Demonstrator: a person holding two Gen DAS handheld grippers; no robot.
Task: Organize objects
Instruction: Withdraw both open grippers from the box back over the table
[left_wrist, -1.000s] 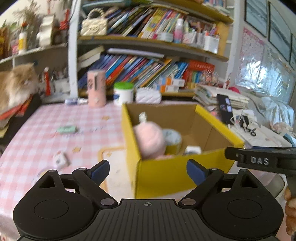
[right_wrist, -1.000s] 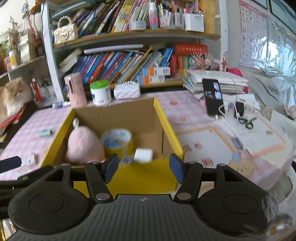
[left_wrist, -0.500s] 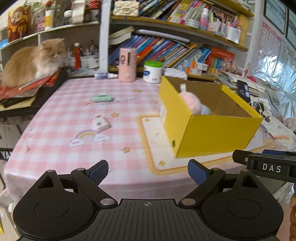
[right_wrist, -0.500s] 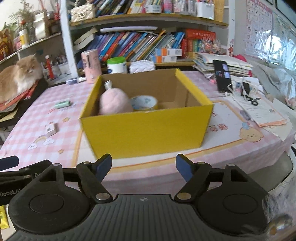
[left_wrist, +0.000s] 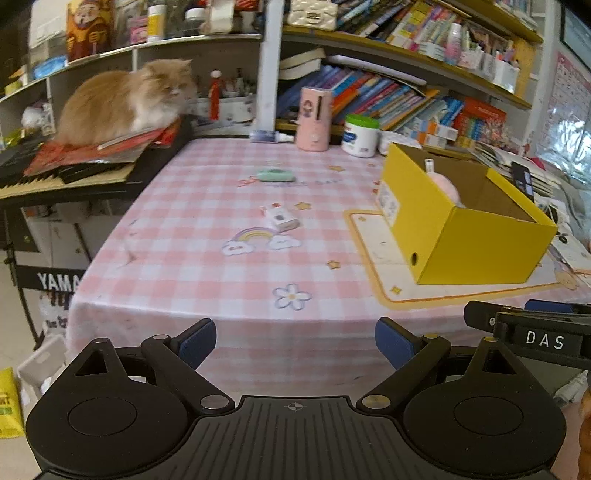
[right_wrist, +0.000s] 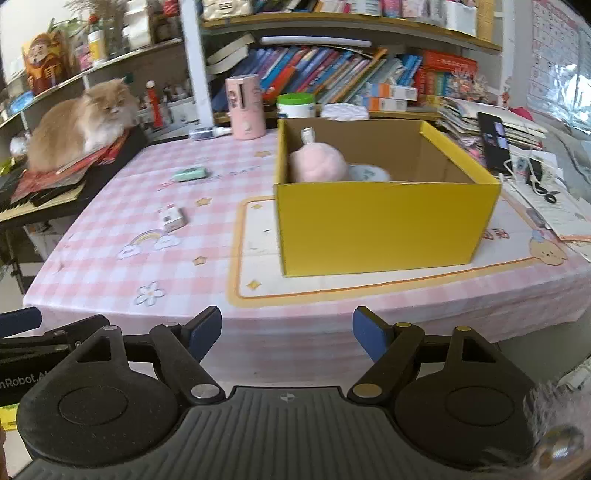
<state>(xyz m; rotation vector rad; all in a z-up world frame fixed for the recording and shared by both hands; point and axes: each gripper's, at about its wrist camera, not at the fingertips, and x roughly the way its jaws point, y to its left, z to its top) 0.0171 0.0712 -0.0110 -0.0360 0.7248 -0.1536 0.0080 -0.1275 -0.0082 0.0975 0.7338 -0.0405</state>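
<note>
Both grippers empty — left gripper (left_wrist: 295, 341) jaws wide apart, right gripper (right_wrist: 287, 330) jaws apart, just been opening. Yellow box (right_wrist: 384, 225) centre-right of the frame, pink plush (right_wrist: 317, 166) inside; small white box (right_wrist: 171, 218) and green eraser (right_wrist: 189, 173) on the tablecloth, left of centre.

- Right gripper (right_wrist: 287, 326), jaws apart, empty, before the table (right_wrist: 110, 258).
- Yellow box (right_wrist: 380, 229) holds a pink plush (right_wrist: 319, 166).
- Cat (right_wrist: 79, 125) left.
</note>
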